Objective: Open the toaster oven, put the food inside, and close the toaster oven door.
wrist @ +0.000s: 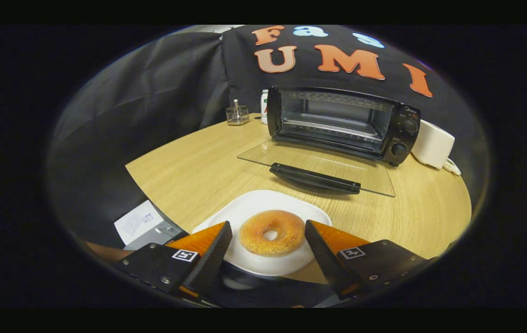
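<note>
**Closing on the bagel, oven already open**

Low in the centre of the frame my gripper [268,238] has its fingers spread wide, one on each side of the bagel [271,238], with a visible gap between each pad and the crust. Nothing is clamped yet. The bagel lies flat on the white plate [254,203], which sits near the front edge of the wooden table [189,171].

As I judge it, the step in hand is the pick-up. I want the fingers level with the bagel's thickest band, not riding over its top, and low enough to catch the sides without scraping the plate. I'd close slowly and evenly so the ring isn't pushed sideways or crushed, then lift straight up so the plate doesn't come along.

Beyond the plate, mid-frame, the glass door [319,162] of the toaster oven [342,125] lies folded down flat, its dark handle [314,178] nearest me. The carry must clear that handle and door. The rack [332,128] inside, upper centre, looks bare.
</note>
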`<state>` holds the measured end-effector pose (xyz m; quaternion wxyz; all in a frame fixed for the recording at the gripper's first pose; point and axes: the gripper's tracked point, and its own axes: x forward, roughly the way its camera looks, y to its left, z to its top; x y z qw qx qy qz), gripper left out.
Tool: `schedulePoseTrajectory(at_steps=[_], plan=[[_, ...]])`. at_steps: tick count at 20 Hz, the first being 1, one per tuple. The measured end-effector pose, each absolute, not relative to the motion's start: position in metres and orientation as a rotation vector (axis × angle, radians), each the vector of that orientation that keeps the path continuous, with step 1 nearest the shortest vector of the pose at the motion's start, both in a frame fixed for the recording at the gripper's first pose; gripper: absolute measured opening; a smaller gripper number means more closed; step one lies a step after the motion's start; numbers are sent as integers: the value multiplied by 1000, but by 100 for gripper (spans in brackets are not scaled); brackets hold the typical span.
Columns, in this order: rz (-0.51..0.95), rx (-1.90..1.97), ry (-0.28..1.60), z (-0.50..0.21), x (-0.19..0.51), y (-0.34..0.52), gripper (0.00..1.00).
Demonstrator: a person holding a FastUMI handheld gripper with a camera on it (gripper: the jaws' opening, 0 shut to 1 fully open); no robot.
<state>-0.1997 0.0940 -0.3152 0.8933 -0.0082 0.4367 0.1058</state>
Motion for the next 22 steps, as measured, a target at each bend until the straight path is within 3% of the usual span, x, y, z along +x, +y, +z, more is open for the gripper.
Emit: schedulePoseTrajectory(at_steps=[2, 4, 5, 9, 15, 22], plan=[[195, -6, 920, -324, -199, 90, 92], [163, 16, 917, -328, -195, 83, 83], [146, 36, 915, -328, -192, 80, 71], [73, 82, 906, -332, -181, 64, 41], [20, 113, 876, -326, -164, 44, 33], [81, 264, 777, -283, -121, 65, 32]])
